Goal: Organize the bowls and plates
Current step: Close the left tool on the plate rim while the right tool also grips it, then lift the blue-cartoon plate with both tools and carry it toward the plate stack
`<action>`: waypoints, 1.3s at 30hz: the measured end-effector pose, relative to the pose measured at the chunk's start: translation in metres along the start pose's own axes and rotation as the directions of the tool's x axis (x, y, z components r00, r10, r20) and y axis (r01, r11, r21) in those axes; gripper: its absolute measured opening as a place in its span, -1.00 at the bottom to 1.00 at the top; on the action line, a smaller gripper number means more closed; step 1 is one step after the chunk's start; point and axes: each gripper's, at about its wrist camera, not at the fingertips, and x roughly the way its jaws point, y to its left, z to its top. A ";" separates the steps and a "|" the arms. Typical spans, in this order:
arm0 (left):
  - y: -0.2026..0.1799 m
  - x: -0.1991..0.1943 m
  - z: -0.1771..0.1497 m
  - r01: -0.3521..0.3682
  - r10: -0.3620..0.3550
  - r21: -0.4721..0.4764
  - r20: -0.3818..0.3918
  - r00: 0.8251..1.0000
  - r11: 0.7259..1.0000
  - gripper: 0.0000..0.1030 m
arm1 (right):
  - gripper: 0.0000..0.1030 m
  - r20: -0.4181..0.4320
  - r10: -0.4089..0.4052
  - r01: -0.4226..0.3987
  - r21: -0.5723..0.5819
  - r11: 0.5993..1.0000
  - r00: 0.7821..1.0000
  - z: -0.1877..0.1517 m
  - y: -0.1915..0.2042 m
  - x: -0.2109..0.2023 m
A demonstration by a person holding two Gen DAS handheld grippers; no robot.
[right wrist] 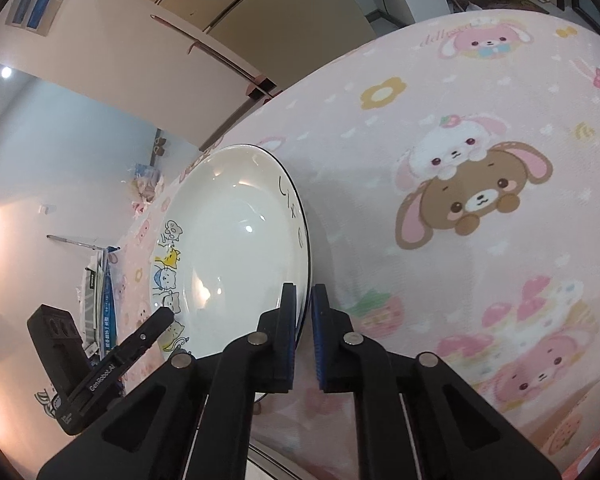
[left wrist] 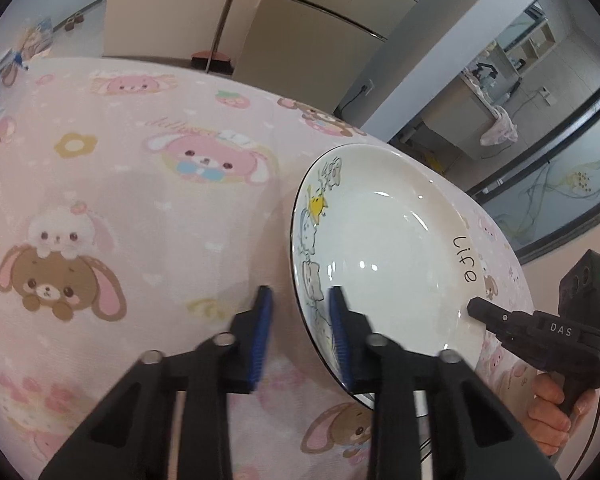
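A: The right hand-held gripper (right wrist: pixel 304 320) has its jaws pinched on the plate (right wrist: pixel 236 248) rim, one pad above, one beneath. The left hand-held gripper (left wrist: pixel 298 332) straddles the opposite rim, jaws narrowed to it, though whether its pads press I cannot tell.

B: And the plate sits near one edge of the surface (right wrist: pixel 460 240), on the pink cartoon cloth (left wrist: pixel 120 200)?

A: Yes (glazed ceramic, I'd judge: stiff, slippery, breakable). Hold the flat rim at opposite sides, level, since the glaze could slide between pads
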 end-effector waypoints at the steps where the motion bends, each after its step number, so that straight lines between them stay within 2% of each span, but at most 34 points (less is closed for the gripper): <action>1: -0.001 0.001 -0.001 0.011 -0.011 -0.002 -0.002 1.000 1.000 -0.67 | -0.86 0.000 0.001 -0.001 -0.001 1.000 1.000 0.000 0.000 0.001; 3: -0.004 0.001 -0.002 0.023 -0.023 0.001 -0.003 1.000 1.000 -0.73 | -0.85 -0.002 0.001 -0.001 -0.004 1.000 1.000 0.000 0.001 0.003; 7: -0.007 0.001 -0.005 0.002 -0.002 0.010 0.021 1.000 1.000 -0.74 | -0.84 0.004 -0.014 0.014 -0.044 0.999 1.000 -0.003 0.006 0.008; 10: -0.013 0.004 -0.005 -0.002 0.001 0.026 0.009 1.000 1.000 -0.71 | -0.82 0.013 -0.024 0.025 -0.055 0.998 1.000 -0.004 0.007 0.008; 13: -0.006 0.005 -0.004 0.033 -0.033 -0.017 0.004 0.999 0.999 -0.71 | -0.82 -0.004 0.009 -0.010 -0.038 0.999 1.000 -0.003 0.003 0.011; 16: -0.010 0.004 -0.004 0.014 -0.014 0.010 -0.001 1.000 1.000 -0.71 | -0.84 -0.013 0.023 -0.023 -0.021 1.000 1.000 -0.003 0.000 0.010; 18: -0.012 0.002 -0.005 0.026 -0.026 0.026 0.002 1.000 0.999 -0.69 | -0.82 0.034 0.012 -0.010 -0.053 0.999 0.999 -0.005 0.004 0.005; 19: -0.014 0.000 -0.004 0.049 -0.050 0.036 0.017 0.999 0.998 -0.68 | -0.80 0.076 0.006 0.001 -0.092 0.996 0.997 -0.006 0.009 -0.001; 21: -0.018 -0.004 -0.003 0.049 -0.051 0.064 0.035 0.998 0.997 -0.67 | -0.78 0.101 -0.008 0.023 -0.148 0.989 0.995 -0.006 0.019 -0.010; 28: -0.023 -0.027 0.002 0.056 -0.065 0.094 0.094 0.993 0.994 -0.66 | -0.78 0.098 0.028 -0.014 -0.138 0.990 0.995 -0.004 0.021 -0.019; 33: -0.030 -0.047 0.002 0.052 -0.071 0.134 0.136 0.988 0.990 -0.65 | -0.78 0.131 0.046 -0.025 -0.157 0.987 0.990 -0.007 0.034 -0.034; 39: -0.048 -0.096 0.002 0.065 -0.096 0.151 0.214 0.972 0.986 -0.65 | -0.78 0.184 0.091 -0.057 -0.186 0.981 0.979 -0.014 0.050 -0.068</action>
